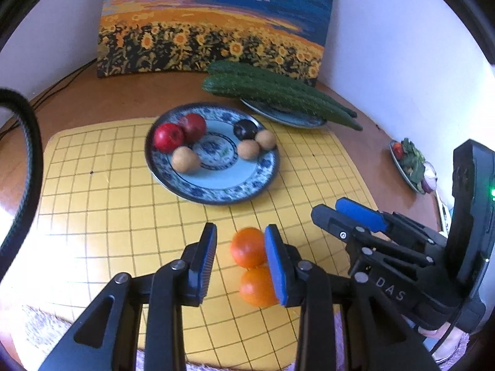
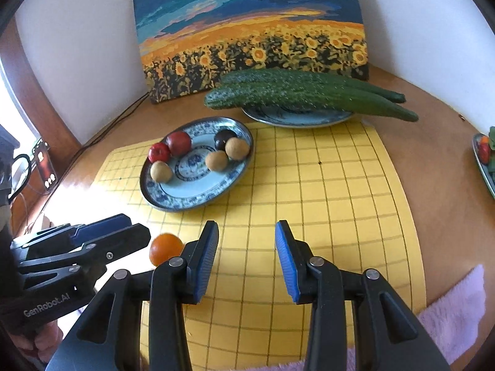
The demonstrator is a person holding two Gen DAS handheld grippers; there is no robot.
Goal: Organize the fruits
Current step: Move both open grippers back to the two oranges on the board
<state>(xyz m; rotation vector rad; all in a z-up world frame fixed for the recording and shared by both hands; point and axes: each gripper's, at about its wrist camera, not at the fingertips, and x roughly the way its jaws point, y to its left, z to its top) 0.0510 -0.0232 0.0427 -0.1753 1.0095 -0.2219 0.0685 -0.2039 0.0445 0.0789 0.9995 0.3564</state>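
Note:
Two oranges lie on the yellow grid mat point(image 1: 108, 185): the far orange point(image 1: 247, 247) and the near orange point(image 1: 256, 287). My left gripper point(image 1: 241, 262) is open, and the oranges sit by its right pad, partly hidden. One orange shows in the right wrist view point(image 2: 164, 247). A blue-patterned plate point(image 1: 216, 185) holds two red apples point(image 1: 168, 137), a dark plum point(image 1: 244, 128) and three brown round fruits point(image 1: 185, 159). My right gripper point(image 2: 247, 256) is open and empty over the mat, to the right of the left one.
A second plate point(image 2: 297, 117) at the back carries long cucumbers point(image 2: 309, 95). A sunflower painting point(image 2: 253, 31) leans on the wall. A salad dish point(image 1: 408, 164) stands at the right table edge. A fluffy pink cloth point(image 2: 448, 309) lies at the front.

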